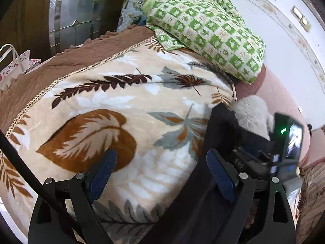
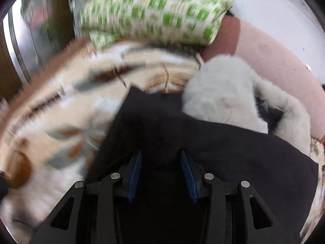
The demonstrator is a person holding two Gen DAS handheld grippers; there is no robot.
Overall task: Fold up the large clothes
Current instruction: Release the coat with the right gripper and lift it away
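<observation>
**Black garment on the leaf blanket, both grippers above it**

Nearest in the left wrist view, the left gripper stands with its blue-padded fingers spread wide and nothing between them; below the gap lies the leaf-print blanket, and the edge of the black garment runs under its right-hand finger. Just to the right of that finger the right gripper shows from the side as a dark body with a green light on its camera housing.

In the right wrist view the right gripper hangs over the middle of the black garment, its jaws roughly half apart. The dark cloth fills the gap between the pads, but no fold visibly rises into them, so whether they pinch anything cannot be told (this view is also blurred).

The garment lies spread over the right part of the blanket, one corner pointing away from the cameras. Touching its far right edge is a pale grey furry piece, which curls around a dark patch. Beyond that sits a pink-brown surface.

Farther back, a green-and-cream checked pillow rests on the blanket's far end. A brown quilted cover borders the blanket on the left, with a patterned paper bag past it.
</observation>
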